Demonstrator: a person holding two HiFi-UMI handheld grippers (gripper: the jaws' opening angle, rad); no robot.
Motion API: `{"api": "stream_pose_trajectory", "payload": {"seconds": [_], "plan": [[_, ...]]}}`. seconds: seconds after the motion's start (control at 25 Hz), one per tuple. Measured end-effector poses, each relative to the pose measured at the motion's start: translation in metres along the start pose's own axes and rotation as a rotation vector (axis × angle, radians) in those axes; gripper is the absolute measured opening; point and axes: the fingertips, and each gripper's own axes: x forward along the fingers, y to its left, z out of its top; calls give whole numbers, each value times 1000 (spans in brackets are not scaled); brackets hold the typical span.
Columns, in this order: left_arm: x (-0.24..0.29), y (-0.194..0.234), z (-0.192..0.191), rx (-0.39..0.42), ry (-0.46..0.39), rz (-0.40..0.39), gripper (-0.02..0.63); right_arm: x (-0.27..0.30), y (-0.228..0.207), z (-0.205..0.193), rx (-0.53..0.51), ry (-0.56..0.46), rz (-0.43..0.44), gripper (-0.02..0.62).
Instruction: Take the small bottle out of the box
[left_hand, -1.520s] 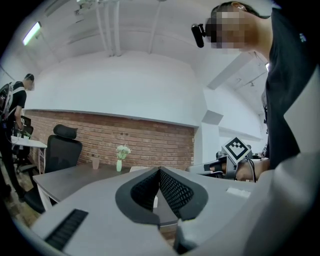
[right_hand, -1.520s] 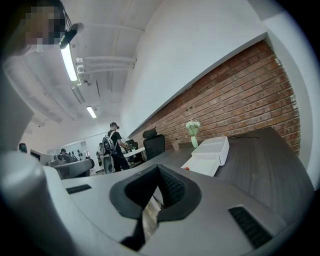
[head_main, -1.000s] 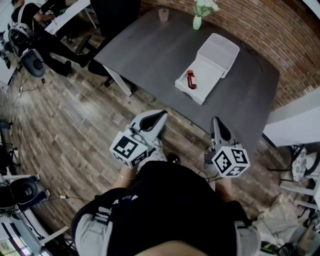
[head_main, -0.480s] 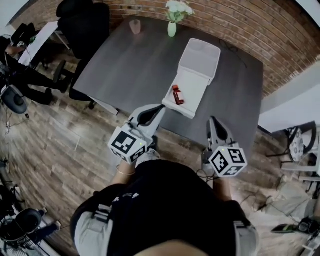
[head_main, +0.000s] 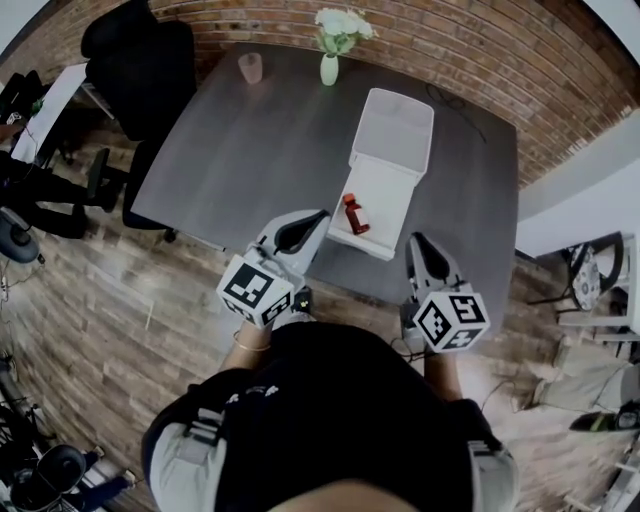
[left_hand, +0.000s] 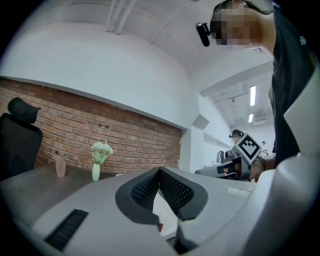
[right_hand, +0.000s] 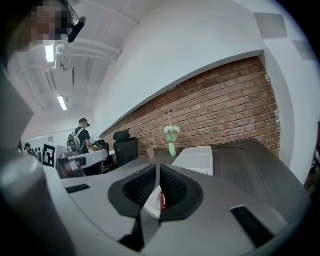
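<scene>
A brick wall (head_main: 480, 40) backs a grey table (head_main: 250, 150) on wood-plank floor (head_main: 100, 300).

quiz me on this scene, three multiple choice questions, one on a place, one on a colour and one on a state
1. Where is the small bottle?
A. in the far half of the white box
B. in the near half of the white box
C. outside the box altogether

2. What colour is the small bottle?
A. red
B. blue
C. green

3. What state is the white box in?
A. shut
B. tipped on its side
C. open, both halves laid out

Answers:
1 B: the head view shows it in the half nearer the person.
2 A: it shows red against the white.
3 C: both halves face up on the table.
</scene>
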Motion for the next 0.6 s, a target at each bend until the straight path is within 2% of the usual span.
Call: {"api": "stream_pose_trajectory", "payload": {"seconds": [0.48,0.6], "plan": [[14,55,-7,-19,27,-62,2,52,16,-19,-32,81,-25,66],[13,67,-10,-21,32,-76,2,64,22,-28,-21,93,-7,74]]}}
